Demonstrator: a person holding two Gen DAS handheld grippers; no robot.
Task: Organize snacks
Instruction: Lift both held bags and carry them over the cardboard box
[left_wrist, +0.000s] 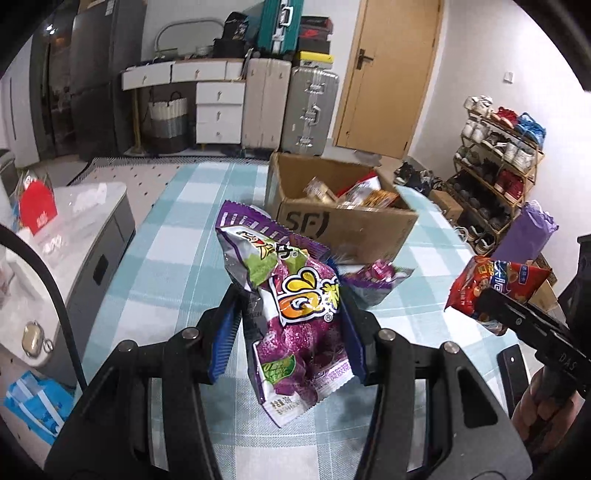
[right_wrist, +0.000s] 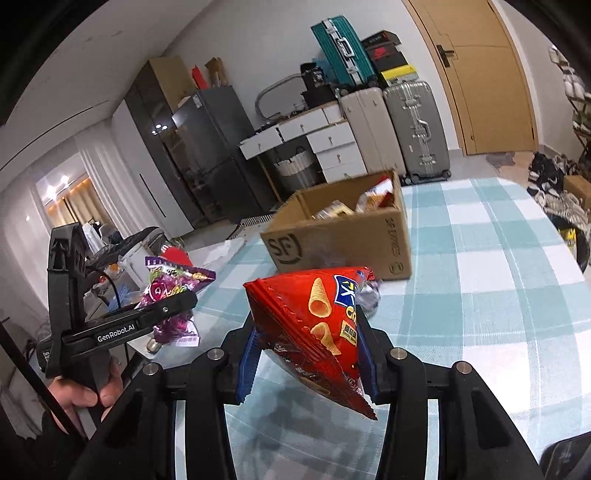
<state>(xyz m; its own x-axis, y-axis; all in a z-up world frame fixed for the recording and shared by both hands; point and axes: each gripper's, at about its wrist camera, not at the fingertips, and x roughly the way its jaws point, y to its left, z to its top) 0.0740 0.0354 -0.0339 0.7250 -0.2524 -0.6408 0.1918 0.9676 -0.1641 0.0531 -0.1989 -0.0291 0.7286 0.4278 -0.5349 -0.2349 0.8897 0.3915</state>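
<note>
My left gripper (left_wrist: 291, 332) is shut on a purple snack bag (left_wrist: 295, 314) and holds it above the checked tablecloth (left_wrist: 177, 258). My right gripper (right_wrist: 308, 350) is shut on a red corn-cone snack bag (right_wrist: 317, 325), also held in the air. Each gripper shows in the other's view: the right with the red bag (left_wrist: 495, 284), the left with the purple bag (right_wrist: 173, 291). An open cardboard box (left_wrist: 343, 225) holding several snack packs stands ahead on the table; it also shows in the right wrist view (right_wrist: 343, 236). Another purple pack (left_wrist: 373, 280) lies by the box.
A grey cabinet (left_wrist: 85, 236) stands left of the table. Suitcases (left_wrist: 310, 107), white drawers (left_wrist: 218, 110) and a wooden door (left_wrist: 391, 70) are beyond. A shoe rack (left_wrist: 495, 162) is on the right. A dark phone-like object (left_wrist: 513, 373) lies at the table's right edge.
</note>
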